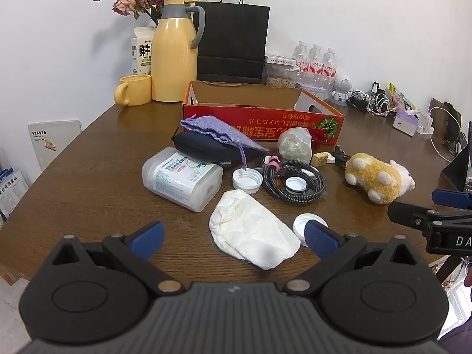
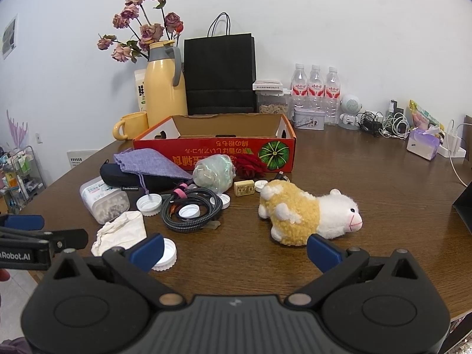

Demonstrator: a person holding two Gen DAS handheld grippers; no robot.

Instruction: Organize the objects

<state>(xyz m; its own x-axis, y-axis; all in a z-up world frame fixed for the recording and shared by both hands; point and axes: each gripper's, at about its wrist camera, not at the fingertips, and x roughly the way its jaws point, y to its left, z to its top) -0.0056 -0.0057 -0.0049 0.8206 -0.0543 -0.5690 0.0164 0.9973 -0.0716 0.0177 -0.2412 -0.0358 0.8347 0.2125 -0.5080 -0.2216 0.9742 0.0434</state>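
Observation:
An open red cardboard box stands behind a scatter of small items. A white cloth pouch lies just ahead of my left gripper, which is open and holds nothing. Beyond it are a clear plastic container, a navy case, a purple drawstring bag, a coiled black cable and white caps. My right gripper is open too, above bare table, with the yellow-and-white plush sheep just beyond its right finger.
At the back stand a yellow thermos, a yellow mug, a black paper bag, water bottles and tangled chargers. The brown table has bare wood on the right. A wire rack stands off its left edge.

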